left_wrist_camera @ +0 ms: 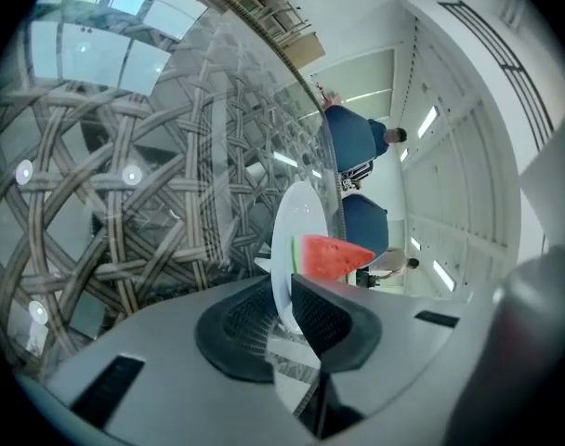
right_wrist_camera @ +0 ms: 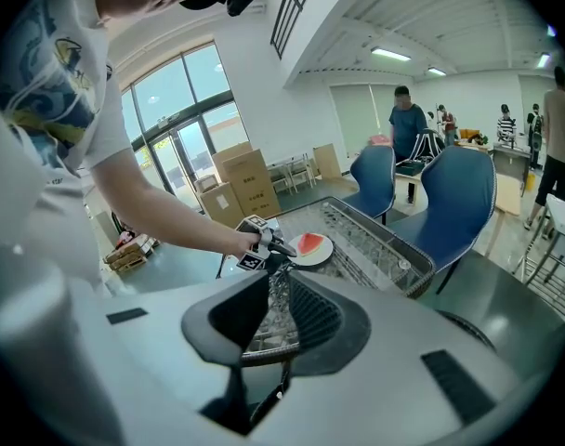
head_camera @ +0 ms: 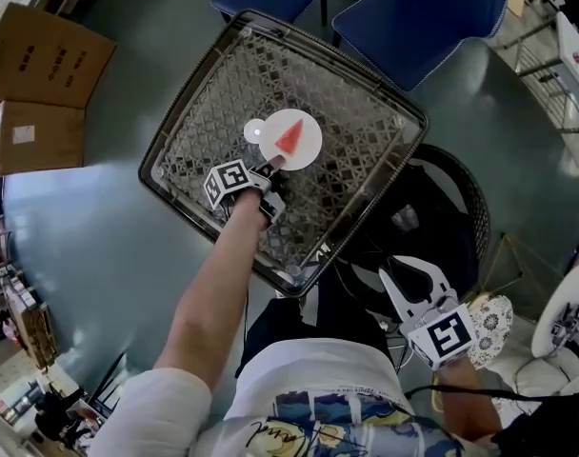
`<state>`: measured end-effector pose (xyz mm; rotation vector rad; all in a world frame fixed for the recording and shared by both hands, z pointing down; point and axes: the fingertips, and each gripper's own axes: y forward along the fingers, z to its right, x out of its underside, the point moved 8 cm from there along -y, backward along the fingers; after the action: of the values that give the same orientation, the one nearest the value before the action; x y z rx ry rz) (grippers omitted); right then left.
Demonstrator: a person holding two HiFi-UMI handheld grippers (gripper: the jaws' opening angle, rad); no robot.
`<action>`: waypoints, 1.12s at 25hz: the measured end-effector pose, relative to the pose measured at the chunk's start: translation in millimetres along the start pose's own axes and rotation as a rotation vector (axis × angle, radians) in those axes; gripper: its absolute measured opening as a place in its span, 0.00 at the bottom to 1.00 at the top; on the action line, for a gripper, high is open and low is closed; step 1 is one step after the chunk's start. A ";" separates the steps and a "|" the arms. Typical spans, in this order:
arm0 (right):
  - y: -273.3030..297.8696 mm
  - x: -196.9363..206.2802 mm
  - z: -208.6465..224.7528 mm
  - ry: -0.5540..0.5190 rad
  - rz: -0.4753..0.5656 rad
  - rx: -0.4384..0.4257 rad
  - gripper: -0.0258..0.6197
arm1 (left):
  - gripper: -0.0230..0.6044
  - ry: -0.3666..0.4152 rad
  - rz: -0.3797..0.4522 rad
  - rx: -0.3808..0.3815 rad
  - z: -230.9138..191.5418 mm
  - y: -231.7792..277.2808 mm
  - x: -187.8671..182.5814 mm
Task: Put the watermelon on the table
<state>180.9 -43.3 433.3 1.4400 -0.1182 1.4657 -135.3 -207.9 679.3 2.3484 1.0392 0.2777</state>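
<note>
A red wedge of watermelon (head_camera: 289,138) lies on a white plate (head_camera: 310,147) on the glass-topped wicker table (head_camera: 366,103). My left gripper (head_camera: 270,165) is shut on the plate's near rim. In the left gripper view the plate (left_wrist_camera: 296,216) stands edge-on between the pads, with the watermelon (left_wrist_camera: 334,254) just beyond my left gripper (left_wrist_camera: 287,319). My right gripper (head_camera: 410,267) hangs shut and empty off the table's near corner, by the person's waist. From the right gripper view, my right gripper (right_wrist_camera: 280,282) points toward the table (right_wrist_camera: 375,240), plate (right_wrist_camera: 321,249) and watermelon (right_wrist_camera: 308,242).
Two blue chairs (head_camera: 423,17) stand at the table's far side. Cardboard boxes (head_camera: 42,55) sit on the floor to the left. A dark round wicker seat (head_camera: 451,198) is right of the table. People (right_wrist_camera: 408,124) stand far back in the room.
</note>
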 end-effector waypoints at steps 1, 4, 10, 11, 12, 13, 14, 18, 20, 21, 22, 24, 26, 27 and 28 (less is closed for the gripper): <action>0.8 -0.5 -0.2 -0.001 -0.001 -0.001 0.15 | 0.09 0.010 -0.005 -0.011 0.5 0.5 -1.1; 2.5 -0.9 -1.8 -0.003 -0.005 -0.002 0.15 | 0.11 0.039 -0.012 -0.043 4.3 1.5 -2.9; 5.5 -4.6 -6.8 -0.010 0.001 -0.004 0.15 | 0.28 0.109 -0.007 -0.137 22.4 5.3 -1.2; 5.9 -5.4 -8.3 -0.013 0.002 -0.004 0.15 | 0.29 0.129 -0.005 -0.165 24.2 5.0 -0.6; 6.1 -6.1 -9.5 -0.015 0.002 -0.004 0.15 | 0.31 0.148 -0.003 -0.194 25.6 4.3 0.1; 6.0 -6.8 -10.4 -0.017 0.003 -0.004 0.15 | 0.32 0.162 0.000 -0.218 26.4 3.7 1.1; 5.7 -7.3 -11.1 -0.018 0.006 -0.003 0.15 | 0.32 0.173 0.001 -0.236 27.1 3.2 2.3; 4.8 -7.5 -13.5 -0.022 0.012 0.003 0.15 | 0.32 0.212 0.000 -0.274 28.7 1.7 4.2; 3.7 -6.0 -15.8 -0.022 0.010 0.005 0.15 | 0.33 0.228 0.005 -0.286 29.4 0.8 5.1; 2.9 -5.1 -17.4 -0.021 0.009 0.007 0.15 | 0.33 0.234 0.006 -0.291 29.4 -0.1 6.6; 2.1 -4.8 -19.2 -0.022 0.009 0.007 0.15 | 0.34 0.239 0.005 -0.294 29.3 -1.5 8.2; 1.2 -5.8 -22.5 -0.028 0.012 0.007 0.15 | 0.34 0.246 0.003 -0.297 28.6 -5.3 10.6; 1.4 -7.5 -24.5 -0.036 0.017 0.010 0.15 | 0.34 0.254 0.004 -0.296 28.0 -10.6 11.7; 1.9 -8.3 -25.8 -0.040 0.020 0.012 0.15 | 0.34 0.259 0.004 -0.291 28.0 -14.0 12.2; 2.6 -9.0 -27.6 -0.044 0.023 0.014 0.15 | 0.34 0.262 0.003 -0.282 28.4 -18.2 12.9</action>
<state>158.1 -31.0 420.0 1.4867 -0.1528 1.4568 -126.5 -199.9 645.1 2.0956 1.0396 0.7017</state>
